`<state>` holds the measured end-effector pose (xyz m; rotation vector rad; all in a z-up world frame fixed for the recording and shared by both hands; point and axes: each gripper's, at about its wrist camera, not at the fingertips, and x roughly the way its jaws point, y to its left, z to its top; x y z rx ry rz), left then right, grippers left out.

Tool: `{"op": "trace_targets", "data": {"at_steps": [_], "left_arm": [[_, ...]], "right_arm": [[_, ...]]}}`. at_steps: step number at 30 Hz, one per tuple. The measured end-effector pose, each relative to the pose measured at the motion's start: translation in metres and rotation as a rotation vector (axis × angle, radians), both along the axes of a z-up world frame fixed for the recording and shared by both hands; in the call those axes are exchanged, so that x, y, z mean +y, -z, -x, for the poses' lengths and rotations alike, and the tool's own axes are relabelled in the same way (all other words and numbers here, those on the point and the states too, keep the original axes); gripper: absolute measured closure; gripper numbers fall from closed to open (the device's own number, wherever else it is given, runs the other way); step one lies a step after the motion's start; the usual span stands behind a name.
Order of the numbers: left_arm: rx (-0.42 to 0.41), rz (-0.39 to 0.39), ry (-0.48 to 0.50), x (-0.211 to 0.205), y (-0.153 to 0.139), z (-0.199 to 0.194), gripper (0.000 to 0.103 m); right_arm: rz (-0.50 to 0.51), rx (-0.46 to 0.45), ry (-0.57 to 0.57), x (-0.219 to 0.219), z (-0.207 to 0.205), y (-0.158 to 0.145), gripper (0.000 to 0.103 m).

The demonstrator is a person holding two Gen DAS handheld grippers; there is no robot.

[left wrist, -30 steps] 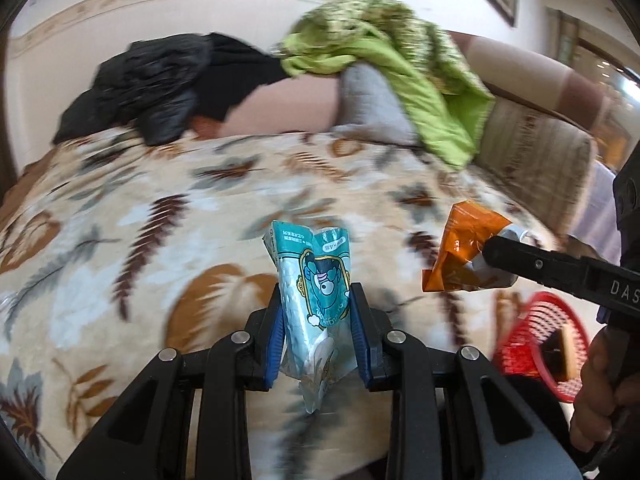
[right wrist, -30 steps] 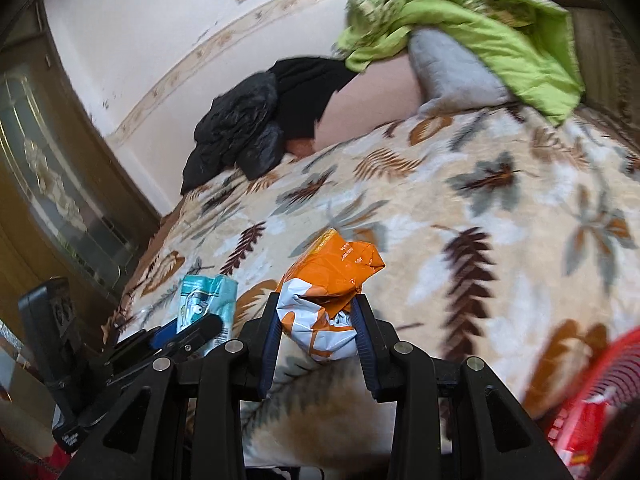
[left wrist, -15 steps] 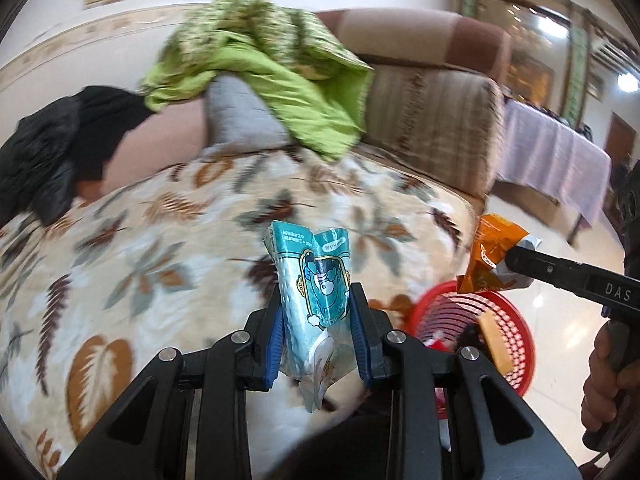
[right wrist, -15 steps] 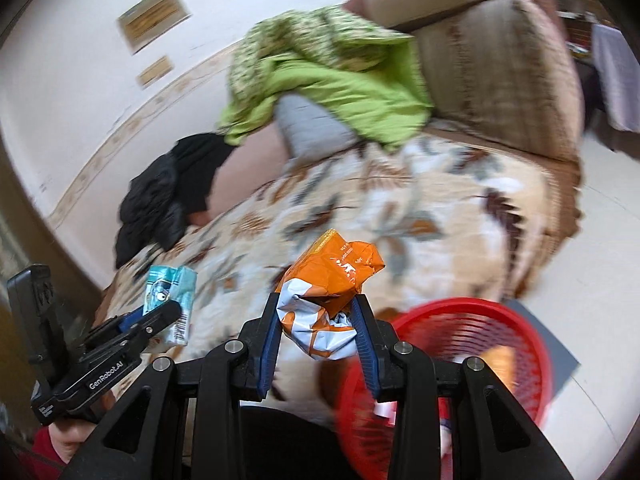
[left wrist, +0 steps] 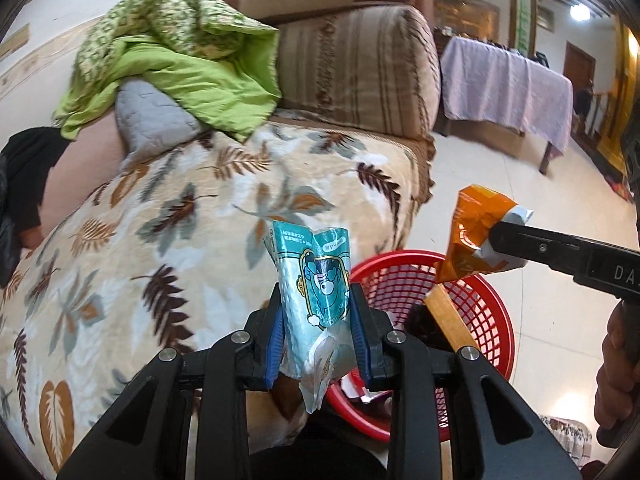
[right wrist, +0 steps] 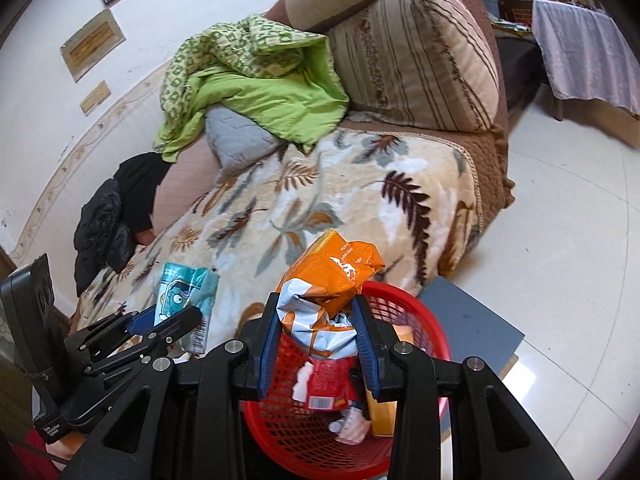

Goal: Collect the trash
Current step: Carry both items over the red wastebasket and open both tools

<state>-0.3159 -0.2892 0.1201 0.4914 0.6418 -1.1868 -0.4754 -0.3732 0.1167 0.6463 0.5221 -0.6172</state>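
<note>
My left gripper (left wrist: 317, 316) is shut on a teal snack wrapper (left wrist: 316, 280) with a cartoon figure, held at the sofa's front edge beside the red mesh basket (left wrist: 476, 300). My right gripper (right wrist: 316, 320) is shut on a crumpled orange and white snack bag (right wrist: 332, 276), hanging over the red basket (right wrist: 424, 320). The basket holds a red packet (right wrist: 328, 380) and other trash. In the left wrist view the orange bag (left wrist: 472, 232) hangs above the basket's far rim. The teal wrapper (right wrist: 184, 292) shows at the left in the right wrist view.
A sofa with a leaf-patterned blanket (left wrist: 160, 220) carries a green quilt (left wrist: 180, 60), a grey cushion (left wrist: 152, 116) and black clothes (right wrist: 116, 216). Pale tiled floor (right wrist: 560, 240) lies to the right, with a grey mat (right wrist: 472, 320) under the basket and a cloth-covered table (left wrist: 508, 84) behind.
Both grippers have swung right from over the blanket to the sofa's end. The red basket has come into full view beneath them. Both wrappers stay gripped.
</note>
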Motion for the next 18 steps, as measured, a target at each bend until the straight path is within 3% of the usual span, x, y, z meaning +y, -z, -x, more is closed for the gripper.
{"op": "trace_targets", "data": {"at_steps": [13, 18], "left_arm": [[0.021, -0.06, 0.048, -0.022, 0.016, 0.011, 0.073], [0.025, -0.065, 0.06, -0.025, 0.017, 0.014, 0.068]], "right_arm": [[-0.055, 0.031, 0.025, -0.015, 0.001, 0.022, 0.063], [-0.071, 0.039, 0.029, -0.016, 0.003, 0.025, 0.059]]}}
